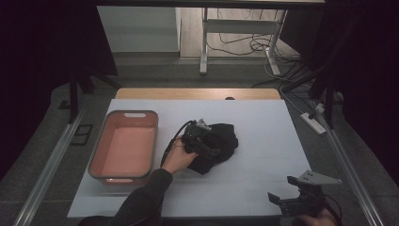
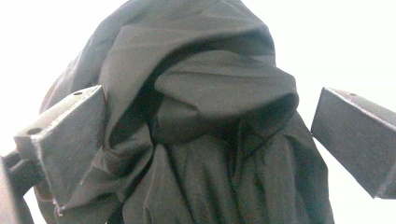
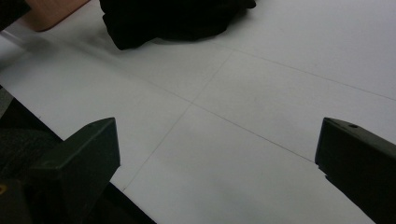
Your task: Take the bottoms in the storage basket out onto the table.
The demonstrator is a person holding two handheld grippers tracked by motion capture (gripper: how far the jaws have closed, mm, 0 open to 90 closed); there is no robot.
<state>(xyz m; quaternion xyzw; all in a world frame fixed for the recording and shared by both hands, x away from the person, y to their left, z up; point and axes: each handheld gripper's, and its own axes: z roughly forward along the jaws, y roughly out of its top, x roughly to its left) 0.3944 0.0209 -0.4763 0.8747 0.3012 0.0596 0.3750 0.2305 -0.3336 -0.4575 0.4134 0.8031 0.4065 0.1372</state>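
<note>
A crumpled black cloth lies in a heap at the middle of the white table. My left gripper is over its left part, jaws open. In the left gripper view the cloth bulges between the two spread jaws, with folds against the left one. My right gripper hovers open near the table's front right edge, nothing between its jaws. The right gripper view has the cloth far off at the top.
A salmon-coloured tub with a grey rim stands at the table's left side, nothing in it. Its corner appears in the right gripper view. Bare white table surface stretches ahead of the right gripper. Floor cables and a power strip lie beyond the table.
</note>
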